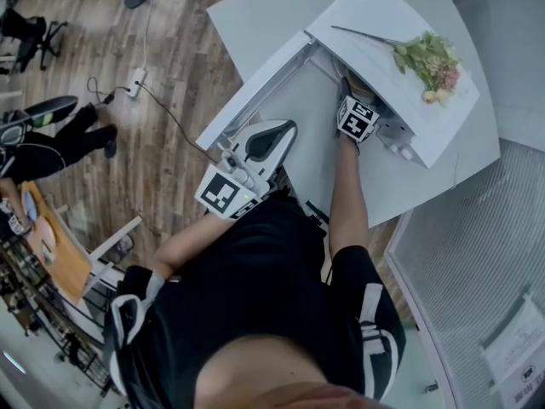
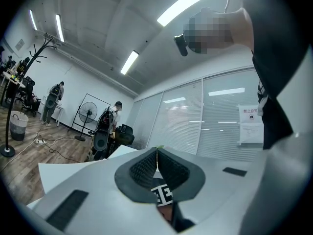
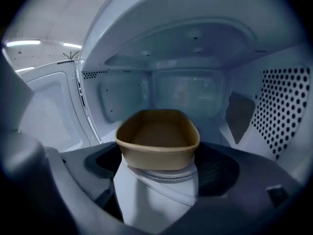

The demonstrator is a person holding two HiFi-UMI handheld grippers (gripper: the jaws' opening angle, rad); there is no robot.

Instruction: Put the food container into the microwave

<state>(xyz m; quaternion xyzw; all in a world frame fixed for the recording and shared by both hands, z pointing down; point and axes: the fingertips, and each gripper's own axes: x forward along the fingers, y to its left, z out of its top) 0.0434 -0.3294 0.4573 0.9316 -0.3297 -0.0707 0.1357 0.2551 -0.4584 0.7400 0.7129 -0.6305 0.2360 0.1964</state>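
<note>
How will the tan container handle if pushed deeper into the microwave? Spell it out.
Probably light: the food container looks empty and thin-walled. Likely somewhat flexible, so the right gripper, closed on it, could dent its walls. Its wide, low shape suggests sliding rather than tipping on the microwave floor.

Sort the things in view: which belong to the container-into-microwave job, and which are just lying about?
In the job: food container, held by the right gripper; microwave, door open.
Lying about: flower sprig on the microwave; power strip on the floor; fan; left gripper, shut and empty.
</note>
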